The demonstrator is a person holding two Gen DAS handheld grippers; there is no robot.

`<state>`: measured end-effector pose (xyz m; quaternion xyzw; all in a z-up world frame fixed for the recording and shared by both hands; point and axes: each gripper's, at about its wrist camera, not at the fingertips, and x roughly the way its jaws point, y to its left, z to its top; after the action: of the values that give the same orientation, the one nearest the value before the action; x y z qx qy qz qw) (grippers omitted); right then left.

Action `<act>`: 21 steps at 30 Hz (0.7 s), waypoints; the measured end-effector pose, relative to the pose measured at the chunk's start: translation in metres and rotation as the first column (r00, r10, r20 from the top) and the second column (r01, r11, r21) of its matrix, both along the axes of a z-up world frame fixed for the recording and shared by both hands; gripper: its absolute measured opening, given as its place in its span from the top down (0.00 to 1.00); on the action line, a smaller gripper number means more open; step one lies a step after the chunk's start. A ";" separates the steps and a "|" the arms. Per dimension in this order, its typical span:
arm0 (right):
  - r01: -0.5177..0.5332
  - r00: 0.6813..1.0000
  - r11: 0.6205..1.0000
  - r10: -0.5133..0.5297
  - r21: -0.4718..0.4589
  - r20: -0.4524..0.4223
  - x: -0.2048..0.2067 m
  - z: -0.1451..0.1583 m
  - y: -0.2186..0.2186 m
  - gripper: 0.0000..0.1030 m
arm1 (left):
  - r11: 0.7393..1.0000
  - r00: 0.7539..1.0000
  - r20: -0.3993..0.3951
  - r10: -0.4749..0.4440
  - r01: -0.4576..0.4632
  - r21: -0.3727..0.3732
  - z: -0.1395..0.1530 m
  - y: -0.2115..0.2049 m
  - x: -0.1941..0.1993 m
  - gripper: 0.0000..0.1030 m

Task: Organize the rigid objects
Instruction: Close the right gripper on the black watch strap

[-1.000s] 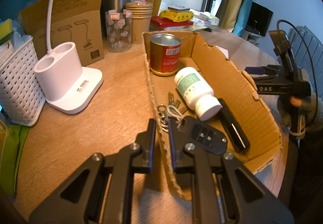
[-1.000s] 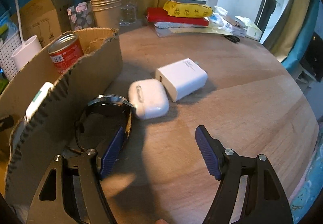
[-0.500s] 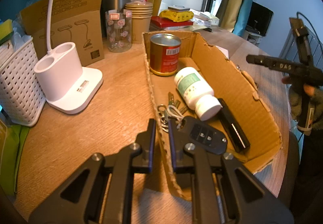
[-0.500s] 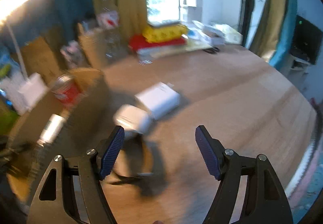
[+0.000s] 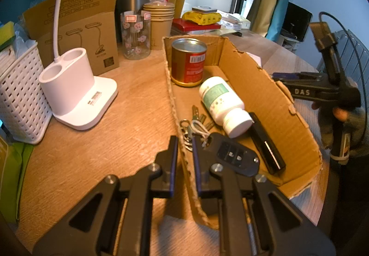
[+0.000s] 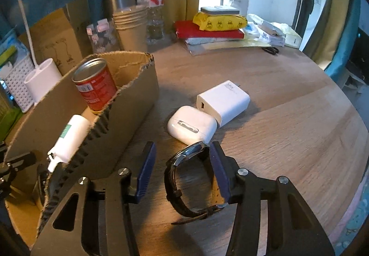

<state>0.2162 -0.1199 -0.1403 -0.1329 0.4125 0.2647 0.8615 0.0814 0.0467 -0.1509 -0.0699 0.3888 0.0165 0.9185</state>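
My left gripper (image 5: 184, 163) is shut on the near left wall of the cardboard box (image 5: 265, 85). The box holds a red can (image 5: 188, 62), a white pill bottle (image 5: 223, 106), keys (image 5: 196, 122), a black car key fob (image 5: 235, 157) and a black bar (image 5: 265, 143). In the right wrist view, my right gripper (image 6: 181, 168) is open around a black wristwatch (image 6: 184, 177) lying on the table right of the box (image 6: 129, 104). A white earbud case (image 6: 192, 124) and a white charger (image 6: 223, 101) lie just beyond it.
Left of the box stand a white lamp base (image 5: 73, 90), a white basket (image 5: 18, 94), a cardboard pack (image 5: 76, 32), a glass jar (image 5: 136, 34) and paper cups (image 5: 161, 21). Books and packets (image 6: 216, 27) lie at the table's far side.
My right gripper swung up and away, then came back down with its fingers either side of the wristwatch, narrower than before. The left gripper has not moved.
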 end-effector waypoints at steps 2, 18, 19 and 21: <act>0.004 1.000 1.000 -0.004 -0.001 0.006 0.002 -0.002 0.002 0.50 | 1.000 1.000 0.000 0.000 0.000 0.000 0.000 0.000 0.000 0.87; -0.026 1.000 0.999 0.026 -0.019 0.017 -0.007 -0.005 0.000 0.81 | 1.000 1.000 0.000 0.000 0.000 0.000 0.000 0.000 0.000 0.87; -0.030 0.999 0.999 0.030 -0.025 0.019 -0.008 -0.007 0.002 0.81 | 1.000 1.000 0.000 0.000 0.000 0.001 0.000 0.000 0.000 0.87; -0.038 0.999 0.999 0.039 -0.025 0.026 -0.009 -0.007 0.003 0.83 | 1.000 1.000 0.000 0.000 0.000 0.000 0.000 0.000 0.000 0.87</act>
<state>0.2070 -0.1172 -0.1471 -0.1550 0.4019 0.2745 0.8597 0.0815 0.0467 -0.1510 -0.0698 0.3888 0.0166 0.9185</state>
